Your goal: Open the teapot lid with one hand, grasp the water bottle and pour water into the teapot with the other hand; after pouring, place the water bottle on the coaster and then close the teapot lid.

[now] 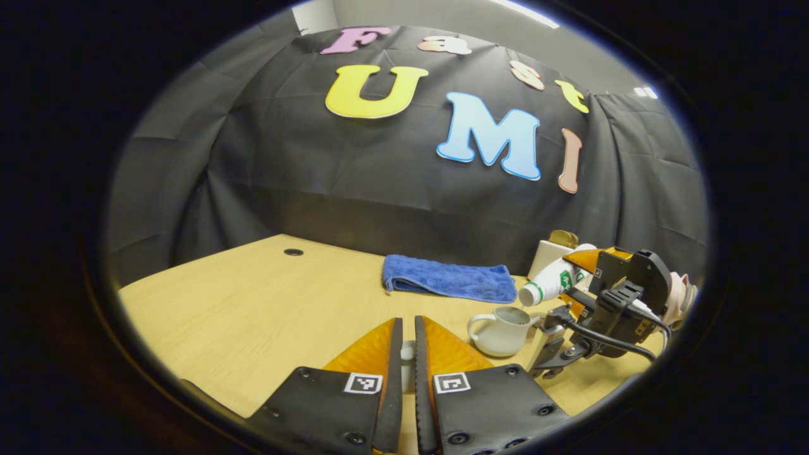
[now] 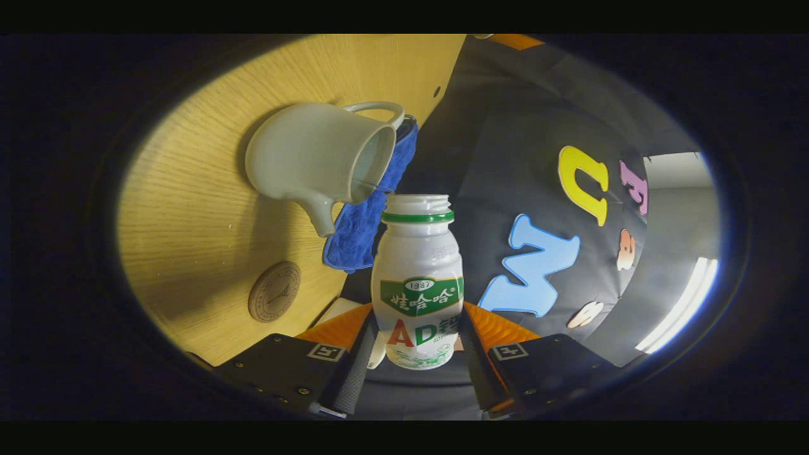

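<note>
The white teapot (image 1: 502,332) stands on the wooden table with its top uncovered, to the right of my left gripper (image 1: 407,322). That gripper is shut on a small white piece, the teapot lid (image 1: 408,361), held low over the table. My right gripper (image 1: 572,281) holds the white water bottle (image 1: 553,282) tipped over, its uncapped mouth just above the teapot's rim. In the right gripper view the bottle (image 2: 417,278) sits between the fingers of my right gripper (image 2: 417,316), pointing towards the teapot (image 2: 316,167). The round brown coaster (image 2: 273,292) lies on the table near the teapot's spout.
A folded blue towel (image 1: 449,278) lies behind the teapot by the booth wall. A white box (image 1: 548,254) with a brown top stands behind the bottle. A small dark hole (image 1: 292,251) marks the table's far left. A cable hangs from the right gripper's body.
</note>
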A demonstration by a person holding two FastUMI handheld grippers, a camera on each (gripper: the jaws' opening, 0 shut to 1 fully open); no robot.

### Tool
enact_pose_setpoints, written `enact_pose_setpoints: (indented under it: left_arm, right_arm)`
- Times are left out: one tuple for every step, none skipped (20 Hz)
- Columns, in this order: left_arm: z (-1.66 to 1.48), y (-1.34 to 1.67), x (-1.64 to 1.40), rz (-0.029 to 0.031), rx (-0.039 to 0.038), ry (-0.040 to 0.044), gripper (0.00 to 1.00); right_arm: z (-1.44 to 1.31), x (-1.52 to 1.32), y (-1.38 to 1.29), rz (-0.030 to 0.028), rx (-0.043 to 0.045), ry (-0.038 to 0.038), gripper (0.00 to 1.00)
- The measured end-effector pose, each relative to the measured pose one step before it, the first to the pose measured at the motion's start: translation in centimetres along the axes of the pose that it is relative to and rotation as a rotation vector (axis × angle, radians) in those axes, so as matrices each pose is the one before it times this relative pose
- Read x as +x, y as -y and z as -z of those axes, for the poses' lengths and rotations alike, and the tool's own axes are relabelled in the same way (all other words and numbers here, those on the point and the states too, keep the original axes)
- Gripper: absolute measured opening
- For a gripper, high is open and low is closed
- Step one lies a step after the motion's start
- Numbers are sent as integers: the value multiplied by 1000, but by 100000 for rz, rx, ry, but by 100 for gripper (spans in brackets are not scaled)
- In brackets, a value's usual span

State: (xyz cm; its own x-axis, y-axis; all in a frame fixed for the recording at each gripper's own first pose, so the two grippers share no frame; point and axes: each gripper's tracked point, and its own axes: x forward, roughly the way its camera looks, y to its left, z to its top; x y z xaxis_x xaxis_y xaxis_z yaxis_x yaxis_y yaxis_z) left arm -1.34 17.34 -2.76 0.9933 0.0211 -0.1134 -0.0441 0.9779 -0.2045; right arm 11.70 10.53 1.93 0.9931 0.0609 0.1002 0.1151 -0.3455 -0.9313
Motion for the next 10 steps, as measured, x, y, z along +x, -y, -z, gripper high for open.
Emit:
enact_pose_setpoints:
  left_arm:
    - [129,-12,174,7,-157,-79,19]
    - [100,-50,-57,-31,-171,-50,19]
    - [36,5,34,-52,-127,-72,19]
    - [39,-85,69,-16,-107,-106,19]
    - [-44,-34,-4,-13,-109,-32,19]
    - [80,29,-12,34,-146,-14,19]
    - [58,-17,49,68,-130,-11,19]
    - [58,-23,-26,16,-83,-25,19]
    - [39,59,-30,-5,-19,-122,19]
    - [76,-48,122,-20,-29,-74,19]
  right_arm:
    - [-34,99,-1,-63,-293,155,69]
    - [-44,-7,54,52,-370,143,69]
    - [-14,18,66,90,-395,118,69]
    - [-68,32,48,78,-507,239,69]
    - [-56,60,86,137,-599,288,69]
    - [-78,33,34,20,-713,273,69]
    - [-71,-3,23,15,-525,326,69]
    - [27,-38,27,-18,-348,184,69]
    - [-78,93,21,3,-389,185,69]
    - [-5,-23,13,54,-347,45,69]
